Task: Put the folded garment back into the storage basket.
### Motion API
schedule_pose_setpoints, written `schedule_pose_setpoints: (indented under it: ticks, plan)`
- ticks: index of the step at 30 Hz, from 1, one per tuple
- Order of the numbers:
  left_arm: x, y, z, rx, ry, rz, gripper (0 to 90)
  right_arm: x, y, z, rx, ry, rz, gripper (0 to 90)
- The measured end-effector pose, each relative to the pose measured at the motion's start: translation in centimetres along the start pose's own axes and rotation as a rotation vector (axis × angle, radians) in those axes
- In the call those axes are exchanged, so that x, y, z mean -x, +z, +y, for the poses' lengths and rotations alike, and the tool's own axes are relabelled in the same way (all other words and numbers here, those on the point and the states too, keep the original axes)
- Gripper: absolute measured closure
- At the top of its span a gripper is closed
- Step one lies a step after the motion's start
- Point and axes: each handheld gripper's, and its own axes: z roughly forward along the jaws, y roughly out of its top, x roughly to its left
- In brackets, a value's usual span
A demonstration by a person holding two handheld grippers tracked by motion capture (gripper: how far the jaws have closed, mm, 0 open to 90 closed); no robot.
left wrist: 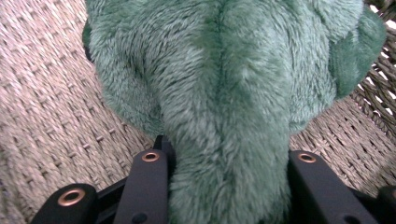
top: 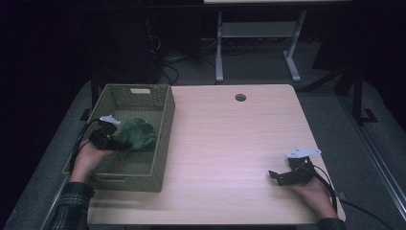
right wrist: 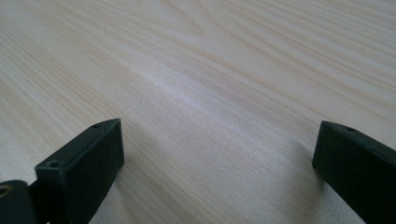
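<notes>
Between left tongs: green plush.

- High view's pretty dim for us: the room behind is nearly black, and the table is the one bright patch, lit from above with a pale sheen mid-top.
- We get a soft, low-detail picture there; the basket looks a bit muddy.
- Left gripper view is bright and even, the green plush slightly soft up close.
- Right gripper view shows soft glare on the wood and faint shadows by the jaws.
</notes>
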Motion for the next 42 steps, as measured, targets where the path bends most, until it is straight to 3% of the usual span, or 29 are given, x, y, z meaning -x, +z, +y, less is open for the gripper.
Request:
schedule_pose_setpoints:
  ticks: [4, 7, 11, 15, 20, 26, 42]
  plan:
    - [-0.1, 0.2, -0.2, -0.004, -0.014, -0.009, 56.3, 0.0, 0.0, 0.0, 0.0, 0.0, 0.0, 1.8]
    - [-0.2, 0.3, -0.3, -0.004, -0.012, -0.004, 45.1, 0.0, 0.0, 0.0, 0.0, 0.0, 0.0, 1.8]
    - [-0.1, 0.0, -0.2, 0.029, 0.006, 0.017, 30.0, 0.0, 0.0, 0.0, 0.0, 0.0, 0.0, 1.8]
    - [0.1, -0.5, -0.2, 0.063, 0.008, 0.031, 22.4, 0.0, 0.0, 0.0, 0.0, 0.001, 0.0, 1.8]
    - [0.2, -1.4, 0.3, 0.093, 0.013, 0.055, 18.7, 0.0, 0.0, 0.0, 0.0, 0.0, 0.0, 1.8]
    - [1.3, -2.6, 1.5, 0.166, 0.028, 0.058, 14.7, 0.0, 0.0, 0.0, 0.001, -0.001, 0.0, 1.8]
    - [6.4, -4.5, 5.7, 0.284, 0.103, -0.016, 14.5, 0.0, 0.0, 0.0, 0.0, 0.001, -0.001, 1.8]
